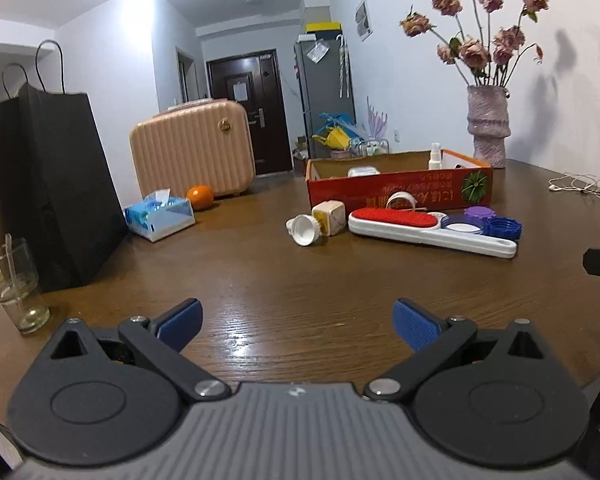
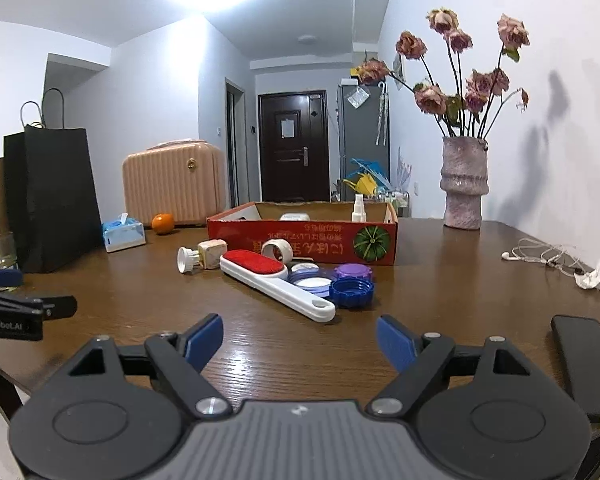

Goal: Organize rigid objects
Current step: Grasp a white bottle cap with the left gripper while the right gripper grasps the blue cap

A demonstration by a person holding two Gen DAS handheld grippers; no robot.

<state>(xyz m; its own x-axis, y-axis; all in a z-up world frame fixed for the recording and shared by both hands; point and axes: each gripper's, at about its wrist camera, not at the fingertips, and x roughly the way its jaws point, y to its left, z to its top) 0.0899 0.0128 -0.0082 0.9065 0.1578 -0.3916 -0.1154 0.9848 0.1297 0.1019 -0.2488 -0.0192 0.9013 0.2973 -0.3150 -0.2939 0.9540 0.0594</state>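
A red cardboard box [image 1: 400,190] [image 2: 300,236] stands on the brown table, holding a small spray bottle [image 2: 358,209] and a white item. In front of it lie a white lint brush with a red pad [image 1: 424,228] [image 2: 272,280], a tape roll [image 2: 278,250], a beige cube-shaped bottle with a white cap [image 1: 324,222] [image 2: 204,258], and blue [image 2: 352,292] and purple [image 2: 354,271] lids. My left gripper [image 1: 298,322] is open and empty, well short of them. My right gripper [image 2: 300,340] is open and empty, just short of the brush handle.
A black paper bag [image 1: 48,184], a glass [image 1: 14,284], a tissue box [image 1: 158,218], an orange [image 1: 200,197] and a pink case [image 1: 192,148] stand to the left. A vase of dried flowers [image 2: 463,184], earphones [image 2: 540,256] and a black phone [image 2: 588,364] are to the right.
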